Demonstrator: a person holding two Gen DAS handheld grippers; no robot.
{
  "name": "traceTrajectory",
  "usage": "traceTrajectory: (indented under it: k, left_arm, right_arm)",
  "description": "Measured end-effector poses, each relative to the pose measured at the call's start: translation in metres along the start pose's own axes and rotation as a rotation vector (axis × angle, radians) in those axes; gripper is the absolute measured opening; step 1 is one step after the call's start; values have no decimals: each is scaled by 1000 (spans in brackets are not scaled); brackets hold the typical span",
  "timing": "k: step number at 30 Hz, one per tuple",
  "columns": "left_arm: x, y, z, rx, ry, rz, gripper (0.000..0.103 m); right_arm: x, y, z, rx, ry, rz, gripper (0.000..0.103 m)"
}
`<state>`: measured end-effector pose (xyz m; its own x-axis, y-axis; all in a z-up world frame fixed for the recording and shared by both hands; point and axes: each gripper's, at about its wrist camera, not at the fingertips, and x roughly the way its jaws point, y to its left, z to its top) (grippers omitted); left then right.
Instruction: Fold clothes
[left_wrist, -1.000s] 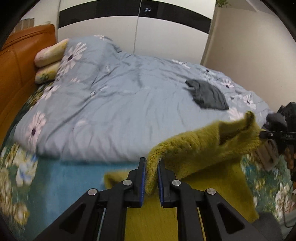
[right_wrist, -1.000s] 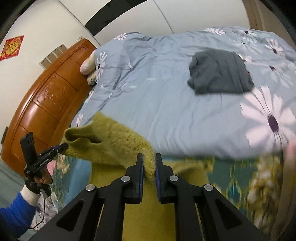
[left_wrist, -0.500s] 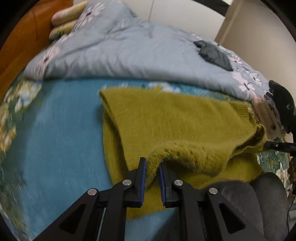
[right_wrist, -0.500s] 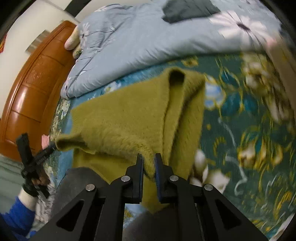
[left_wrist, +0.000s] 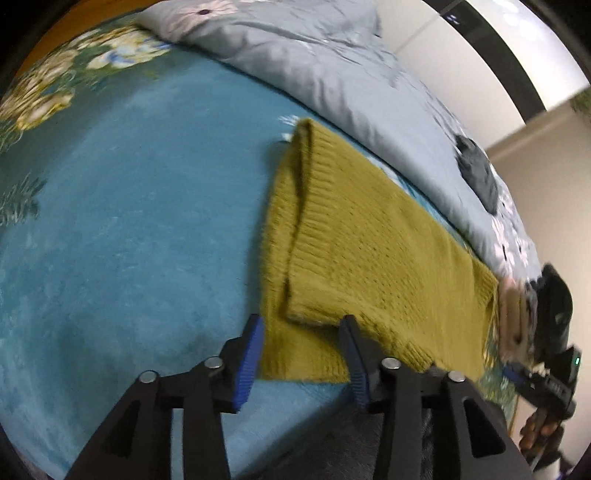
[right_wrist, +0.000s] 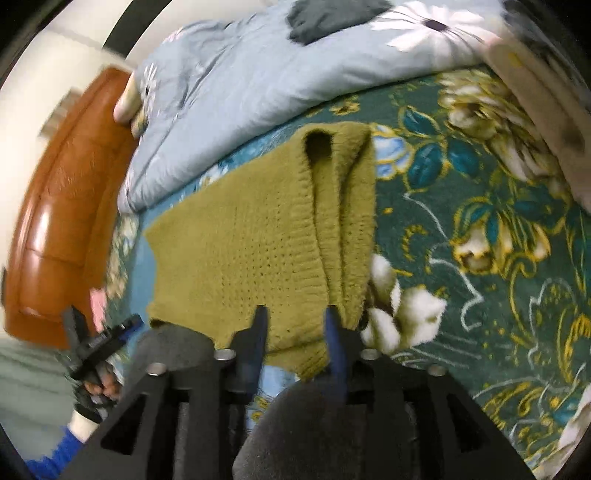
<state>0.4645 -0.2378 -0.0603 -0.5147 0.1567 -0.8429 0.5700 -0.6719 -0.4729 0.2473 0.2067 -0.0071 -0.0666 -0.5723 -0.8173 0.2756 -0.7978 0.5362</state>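
Sweater (left_wrist: 373, 258) hem between opened left claw (left_wrist: 301, 347) jaws

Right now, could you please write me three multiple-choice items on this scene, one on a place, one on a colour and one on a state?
1. Where does the dark grey garment lie?
A. on the pale blue duvet
B. on the sweater
C. on the floor

2. What colour is the sweater near the grippers?
A. red
B. olive green
C. white

3. How do the jaws of the left gripper stand?
A. clamped tight on the sweater
B. parted, with the sweater's edge between them
C. shut on nothing

Answers:
1. A, the grey garment sits up on the flowered duvet, apart from the sweater.
2. B, the knit is olive green in both wrist views.
3. B, the blue pads stand apart with the hem lying between them, having just opened.
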Motion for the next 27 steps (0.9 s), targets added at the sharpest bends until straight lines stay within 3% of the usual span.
traceTrajectory:
  k: [2,5,8,13,20,27]
  left_arm:
    - [5,4,5,-17,21,2,61]
    - [25,5,14,-29,80,21,63]
    - [40,6,18,-40,112,53,64]
    - [58,9,20,-92,149,35,65]
    - [71,10,16,-114,170,42,68]
    - [69,2,11,-100,171,33,64]
  right_arm:
    - [3,-8,2,38,5,-15,47]
    - [18,-21,6,107,43,1,55]
    - [39,-34,11,181,79,-1,56]
    - [63,-51,15,282,127,8,56]
    - [79,-58,17,325,187,8,56]
    - [92,-43,19,294,232,31,54]
